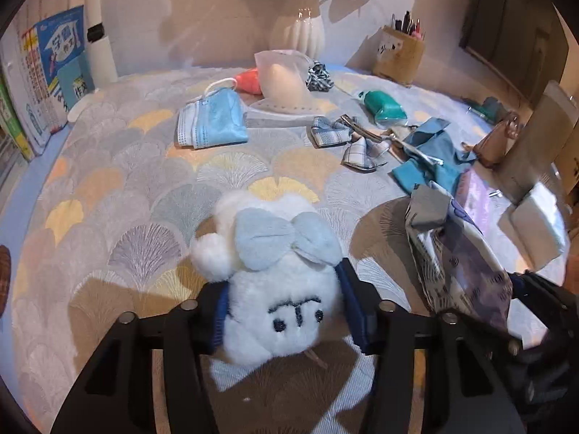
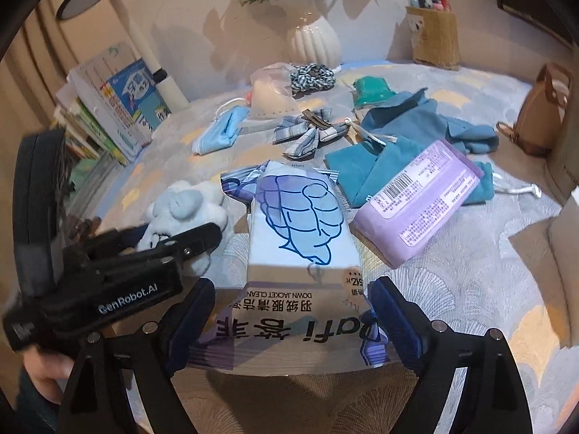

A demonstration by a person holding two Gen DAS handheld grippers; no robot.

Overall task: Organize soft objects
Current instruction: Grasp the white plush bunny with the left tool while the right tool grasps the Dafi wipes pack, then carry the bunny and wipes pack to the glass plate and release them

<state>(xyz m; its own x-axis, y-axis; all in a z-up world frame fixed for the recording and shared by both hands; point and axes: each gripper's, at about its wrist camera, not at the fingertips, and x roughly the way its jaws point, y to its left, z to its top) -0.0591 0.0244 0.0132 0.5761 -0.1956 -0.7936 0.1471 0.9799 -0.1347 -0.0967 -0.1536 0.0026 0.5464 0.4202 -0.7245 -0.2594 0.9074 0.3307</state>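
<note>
White plush toy [image 1: 278, 289], pale blue bow on top, lies on the fan-patterned tablecloth [image 1: 119, 195]; left gripper [image 1: 286, 311] is clamped on it, blue pads pressing into the fur on both sides. Just right of it, the right gripper [image 2: 293, 320] straddles a wet-wipe pack [image 2: 300, 253]; jaws stand wide, and whether the pads press the pack cannot be told. Purple pack [image 2: 419, 202] lies beside it, on teal cloth [image 2: 365, 173]. Farther back: plaid bows [image 1: 343, 137], blue face mask [image 1: 213, 121], green pouch [image 1: 383, 106], checked scrunchie [image 2: 313, 76]. White vase [image 1: 298, 34] and pen holder [image 1: 400, 54] near the wall; books [image 1: 47, 76] stand left.
</note>
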